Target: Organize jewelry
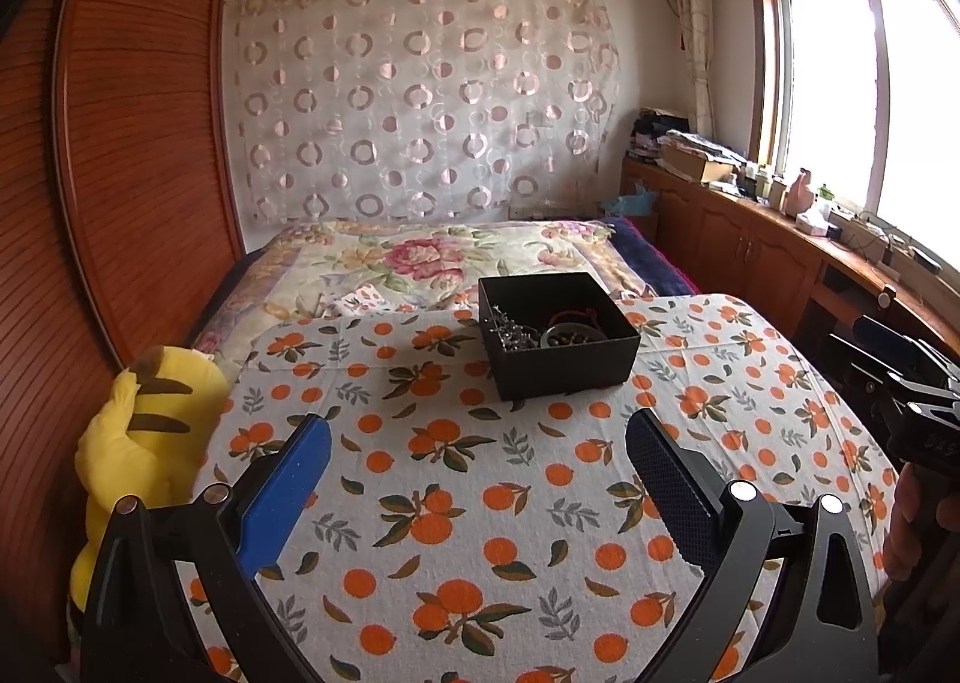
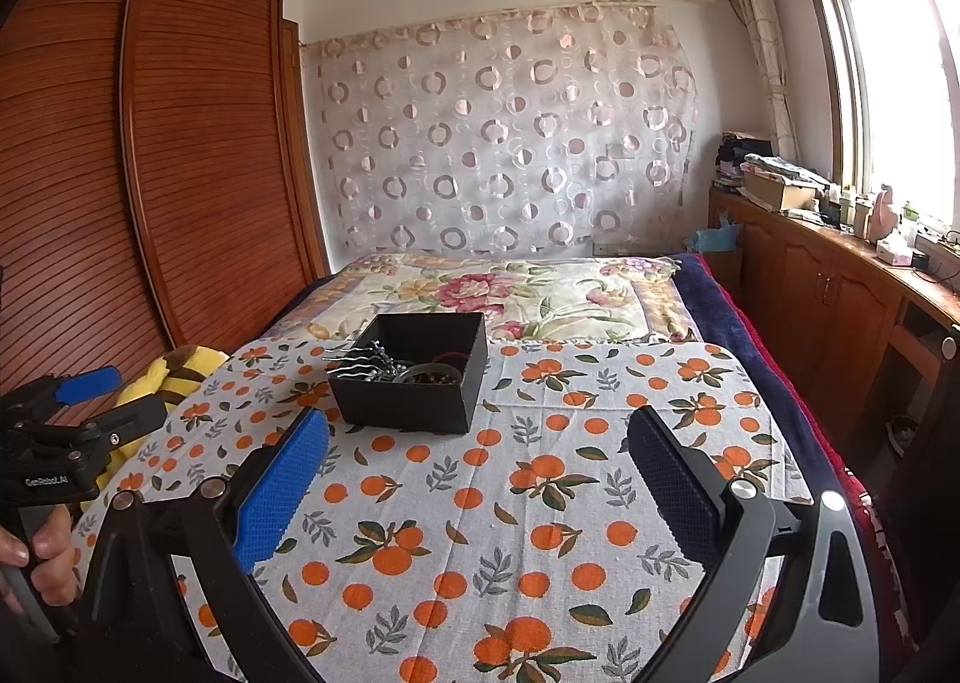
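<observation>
A black open box [image 1: 558, 368] [image 2: 408, 404] stands on the orange-print cloth [image 1: 468, 503] [image 2: 510, 503], near its far side. Inside lie silver hair pins [image 1: 510, 332] [image 2: 360, 368], a dark beaded bracelet [image 1: 570, 336] [image 2: 435, 377] and a red cord [image 1: 573, 315]. My left gripper [image 1: 477, 443] hovers open above the cloth, short of the box, nothing between its blue pads. My right gripper [image 2: 477, 443] is open as well, the box ahead and slightly left. In the right wrist view the left gripper [image 2: 84, 401] shows at the left edge, held by a hand [image 2: 42, 551].
A yellow plush toy [image 1: 144, 443] [image 2: 168, 377] lies at the cloth's left edge. Behind is a bed with a floral cover [image 1: 432, 257] [image 2: 510, 287]. A wooden wardrobe [image 1: 120, 143] stands left, and a cluttered cabinet [image 1: 750, 239] runs under the window at right.
</observation>
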